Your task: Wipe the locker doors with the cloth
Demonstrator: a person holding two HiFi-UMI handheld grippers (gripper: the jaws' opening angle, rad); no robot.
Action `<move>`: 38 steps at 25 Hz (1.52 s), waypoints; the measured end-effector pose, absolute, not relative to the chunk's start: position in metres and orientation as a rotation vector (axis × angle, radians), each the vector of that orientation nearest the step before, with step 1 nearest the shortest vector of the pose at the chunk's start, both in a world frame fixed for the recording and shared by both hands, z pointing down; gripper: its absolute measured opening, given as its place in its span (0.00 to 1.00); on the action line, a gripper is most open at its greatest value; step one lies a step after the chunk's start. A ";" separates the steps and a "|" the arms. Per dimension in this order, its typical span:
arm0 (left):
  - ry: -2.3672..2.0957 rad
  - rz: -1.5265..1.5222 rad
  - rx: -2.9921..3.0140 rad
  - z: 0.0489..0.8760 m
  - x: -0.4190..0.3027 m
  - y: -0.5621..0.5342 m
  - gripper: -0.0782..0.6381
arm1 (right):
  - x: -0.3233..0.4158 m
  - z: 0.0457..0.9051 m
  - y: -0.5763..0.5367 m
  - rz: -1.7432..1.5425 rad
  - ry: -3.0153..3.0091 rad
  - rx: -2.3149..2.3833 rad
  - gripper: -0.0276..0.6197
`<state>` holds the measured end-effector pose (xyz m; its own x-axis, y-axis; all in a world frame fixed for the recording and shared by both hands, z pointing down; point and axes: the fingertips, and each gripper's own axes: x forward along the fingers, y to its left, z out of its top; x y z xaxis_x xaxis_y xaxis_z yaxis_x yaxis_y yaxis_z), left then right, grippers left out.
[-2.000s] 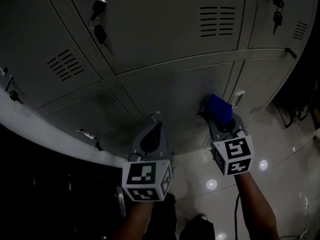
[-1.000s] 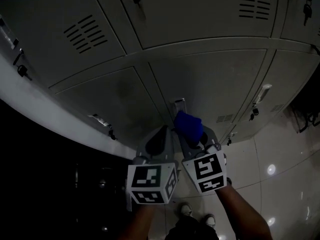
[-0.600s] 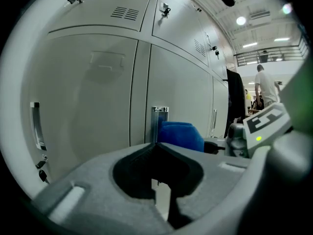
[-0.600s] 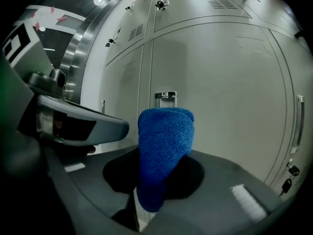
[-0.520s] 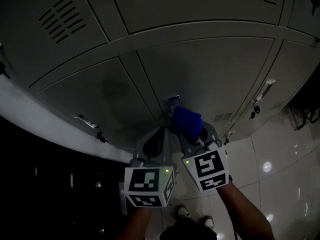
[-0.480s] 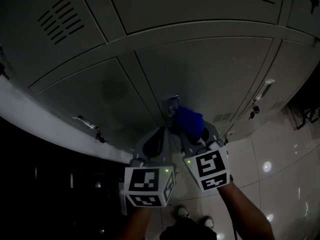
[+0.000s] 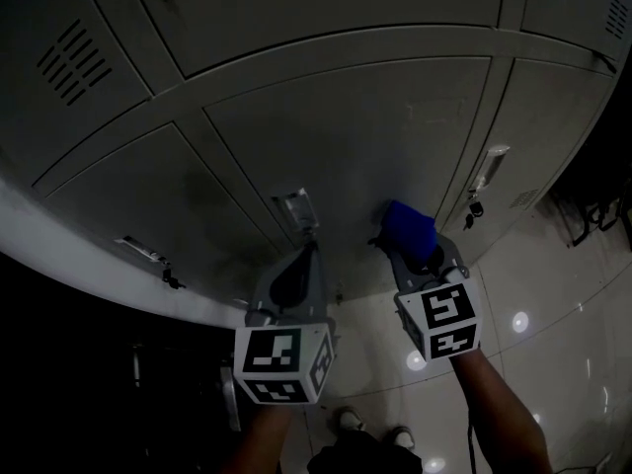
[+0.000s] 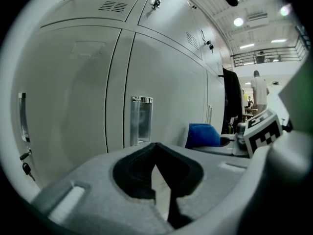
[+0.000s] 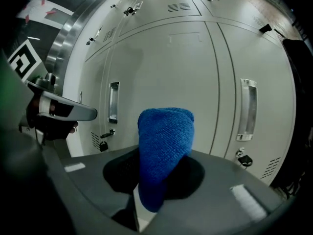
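Observation:
Grey locker doors (image 7: 375, 136) fill the head view. My right gripper (image 7: 403, 243) is shut on a folded blue cloth (image 7: 409, 229), whose top sits at or just off the lower door, between two recessed handles. In the right gripper view the cloth (image 9: 164, 146) stands up out of the jaws in front of the door (image 9: 171, 67). My left gripper (image 7: 307, 253) is shut and holds nothing, below the middle handle (image 7: 295, 208). The left gripper view has its jaws (image 8: 155, 145) meeting at the tip, with the cloth (image 8: 203, 135) to the right.
A second handle (image 7: 491, 166) with a key lock (image 7: 474, 208) lies right of the cloth. Glossy floor tiles (image 7: 563, 304) lie below right, and shoes (image 7: 346, 421) show at the bottom. A dark garment (image 8: 231, 99) hangs from a farther locker, with people (image 8: 257, 88) standing beyond.
My right gripper with the cloth has moved right, away from the left gripper, across the lower door. The head view has shifted further down the lockers.

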<state>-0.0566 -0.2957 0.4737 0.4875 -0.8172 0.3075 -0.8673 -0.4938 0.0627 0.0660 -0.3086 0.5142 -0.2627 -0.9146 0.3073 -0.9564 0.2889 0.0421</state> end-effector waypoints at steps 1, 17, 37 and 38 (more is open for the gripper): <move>-1.447 0.351 2.527 0.475 -0.053 -0.295 0.10 | 0.074 0.515 -0.308 0.219 -2.279 1.722 0.17; -1.474 0.369 2.516 0.490 -0.039 -0.292 0.10 | 0.120 0.522 -0.304 0.176 -2.225 1.744 0.17; -1.634 0.365 2.396 0.535 -0.128 -0.271 0.10 | -0.100 0.565 -0.283 0.071 -2.537 1.336 0.17; -1.637 0.361 2.394 0.538 -0.130 -0.270 0.10 | -0.102 0.568 -0.285 0.066 -2.536 1.337 0.17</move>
<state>-0.1297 -0.2702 0.5381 0.3499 -0.8798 0.3216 -0.9335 -0.3563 0.0409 -0.1020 -0.2851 0.5678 -0.5359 -0.8031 0.2605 -0.8156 0.5722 0.0861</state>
